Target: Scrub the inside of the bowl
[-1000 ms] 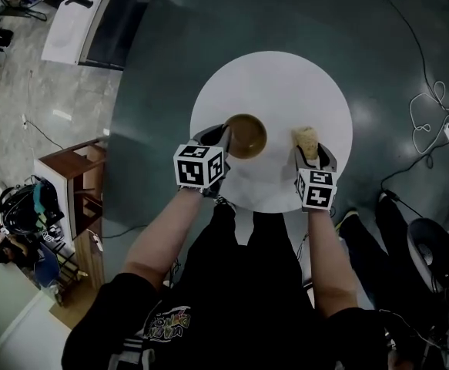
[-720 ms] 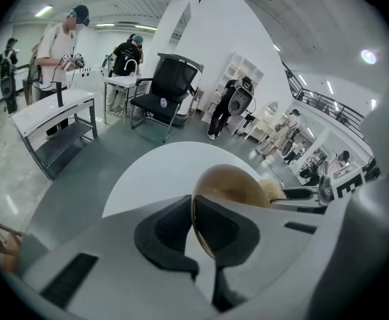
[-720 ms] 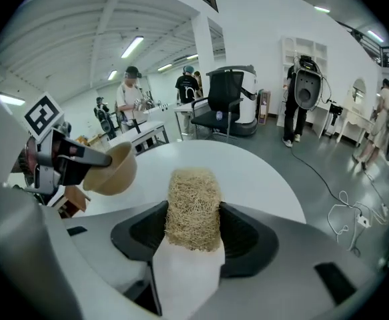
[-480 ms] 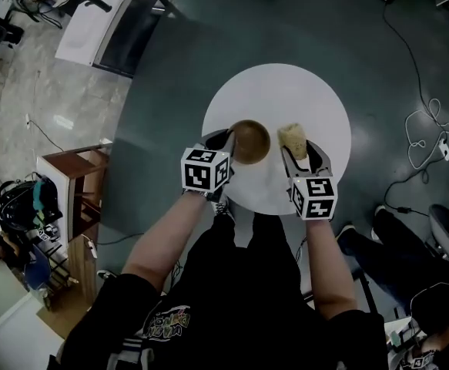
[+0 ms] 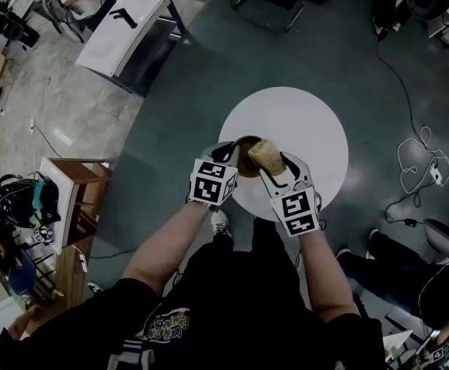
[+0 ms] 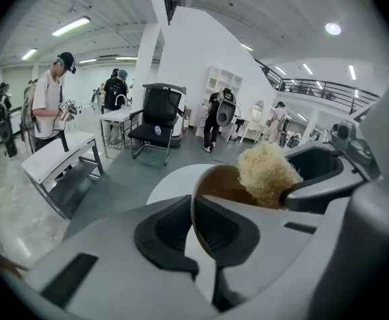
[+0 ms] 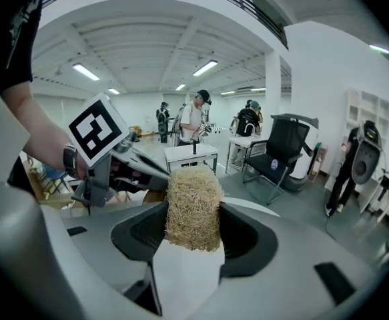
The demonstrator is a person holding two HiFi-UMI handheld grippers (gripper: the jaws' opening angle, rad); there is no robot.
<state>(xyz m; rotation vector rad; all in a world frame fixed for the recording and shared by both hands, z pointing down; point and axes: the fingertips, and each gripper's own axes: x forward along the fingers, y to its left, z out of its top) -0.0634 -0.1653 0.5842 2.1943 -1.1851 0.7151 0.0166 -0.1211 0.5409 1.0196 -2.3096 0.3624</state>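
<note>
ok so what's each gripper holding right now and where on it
Left gripper clamps the brown bowl by its rim, one jaw inside, one outside. Right gripper pinches the straw-coloured scrubber by its lower end.

Rough fibre, smooth wood
Scrubber (image 5: 264,155) coarse, straw-like; bowl (image 5: 244,162) at its nine o'clock smooth brown wood.

- Black-and-white square code marker, no letters, on the left cube (image 5: 211,182) of the left gripper (image 5: 229,154), at the near edge of the round white table (image 5: 309,122).
- Similar marker on the right cube (image 5: 296,210) of the right gripper (image 5: 275,164), at the same table edge.
- Coloured lettering on the black shirt (image 5: 166,324), on the near side of the table; too blurred to read.
</note>
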